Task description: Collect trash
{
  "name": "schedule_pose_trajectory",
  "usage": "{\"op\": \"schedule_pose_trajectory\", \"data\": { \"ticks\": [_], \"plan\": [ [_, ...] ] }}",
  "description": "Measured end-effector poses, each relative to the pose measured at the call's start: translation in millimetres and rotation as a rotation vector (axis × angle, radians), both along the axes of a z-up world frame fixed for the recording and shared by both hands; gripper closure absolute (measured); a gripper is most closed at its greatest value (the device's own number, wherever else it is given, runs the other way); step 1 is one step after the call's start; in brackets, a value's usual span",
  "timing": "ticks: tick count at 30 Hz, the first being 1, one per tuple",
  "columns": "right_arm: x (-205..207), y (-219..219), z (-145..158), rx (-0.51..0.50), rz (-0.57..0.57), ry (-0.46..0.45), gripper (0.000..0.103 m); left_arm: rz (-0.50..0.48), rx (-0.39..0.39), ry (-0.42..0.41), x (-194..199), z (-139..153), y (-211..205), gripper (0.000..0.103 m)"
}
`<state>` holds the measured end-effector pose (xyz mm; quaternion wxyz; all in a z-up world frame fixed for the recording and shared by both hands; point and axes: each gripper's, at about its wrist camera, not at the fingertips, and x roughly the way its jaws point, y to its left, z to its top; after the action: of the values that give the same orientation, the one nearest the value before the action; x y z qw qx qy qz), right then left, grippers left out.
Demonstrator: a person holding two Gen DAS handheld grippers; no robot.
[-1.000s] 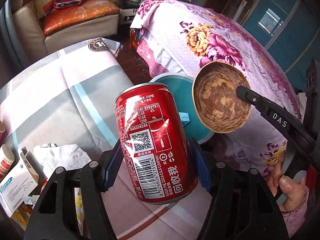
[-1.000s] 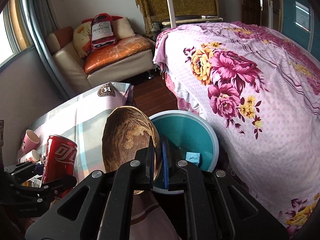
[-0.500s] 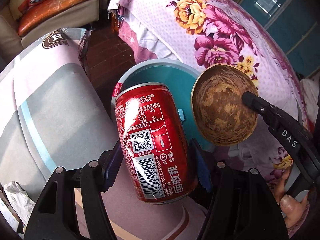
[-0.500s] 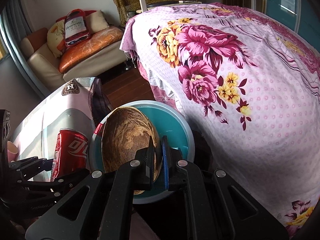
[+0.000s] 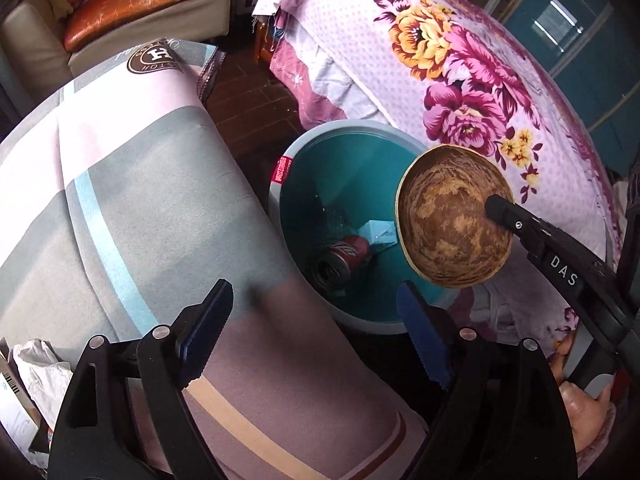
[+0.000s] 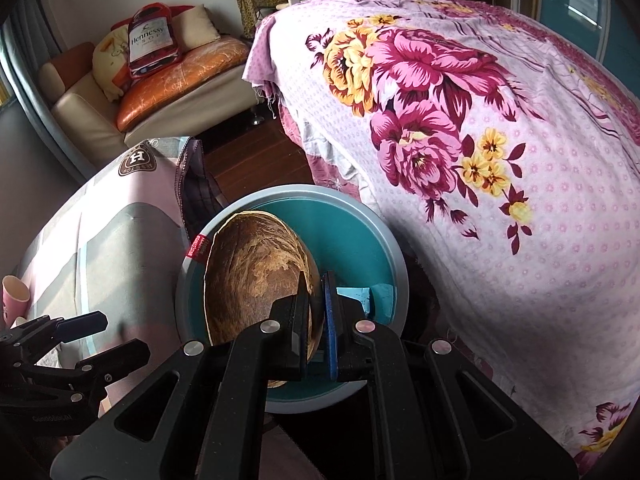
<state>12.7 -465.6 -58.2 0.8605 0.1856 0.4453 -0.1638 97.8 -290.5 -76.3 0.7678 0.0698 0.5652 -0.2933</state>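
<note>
- Red can (image 5: 343, 258) is seen lying on its side at the bottom of the teal bin (image 5: 348, 148), beside a pale scrap of paper (image 5: 378, 232)
- Left gripper (image 5: 312, 316) is found empty near the bin's rim, jaws opening wide, nothing between them
- Right gripper (image 6: 316, 312) is pressed tight on the rim of a brown coconut-shell half (image 6: 252, 276), held over the bin mouth and not yet released
- Crumpled tissue (image 5: 44, 376) and a pink cup (image 6: 14, 292) are noted on the cloth-covered table (image 5: 160, 200); judged left to collect
</note>
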Motion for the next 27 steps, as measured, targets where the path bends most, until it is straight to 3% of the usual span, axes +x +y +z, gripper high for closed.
{"op": "schedule_pose_trajectory", "data": {
  "ticks": [5,10,12,16,17,27],
  "plan": [
    [3.1,9.4,-5.4,0.000,0.013,0.036,0.094,0.018,-0.010,-0.009,-5.3,6.2,16.5,0.011],
    [3.8,22.4,-7.2,0.015,0.034,0.067,0.083,0.035,-0.025,-0.021,-10.7,13.6,31.0,0.011],
    [2.8,28.5,-2.5,0.009,0.041,0.068,0.060,0.041,-0.031,-0.024,-13.4,16.9,37.4,0.010],
    [-1.5,41.3,12.0,-0.009,0.054,0.057,0.047,0.051,-0.049,-0.037,-20.0,26.3,52.8,0.010],
    [-2.6,44.3,14.8,-0.004,0.056,0.056,0.038,0.055,-0.054,-0.042,-22.1,29.0,57.5,0.010],
    [-17.2,94.4,37.2,0.025,0.134,0.058,0.027,0.130,-0.091,-0.072,-45.8,48.9,124.3,0.009]
  ]
}}
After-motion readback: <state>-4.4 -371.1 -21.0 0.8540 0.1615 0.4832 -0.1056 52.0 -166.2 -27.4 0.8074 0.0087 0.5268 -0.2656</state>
